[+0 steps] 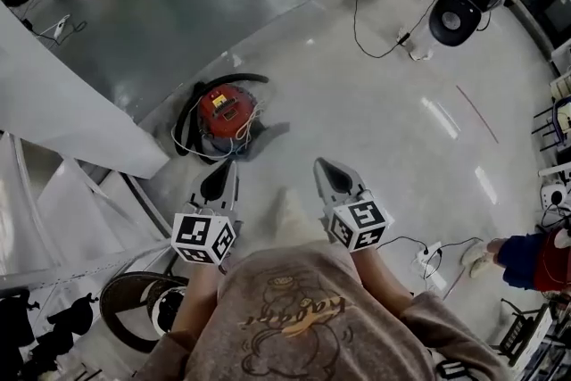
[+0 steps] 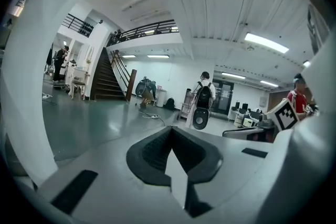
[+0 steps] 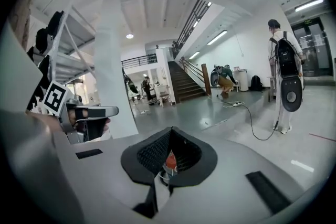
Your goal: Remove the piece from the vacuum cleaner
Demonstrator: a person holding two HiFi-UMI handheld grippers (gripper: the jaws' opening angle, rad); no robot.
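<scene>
Red-topped, the vacuum cleaner [image 1: 225,110] sits on the glossy grey floor [image 1: 384,129] with its black hose [image 1: 234,78] looped round it, a little ahead of the left gripper [image 1: 218,180] and right gripper [image 1: 328,175], both held level, jaws pressed together, gripping nothing.

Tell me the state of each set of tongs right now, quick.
Left tongs: closed, holding nothing.
Right tongs: closed, holding nothing.
</scene>
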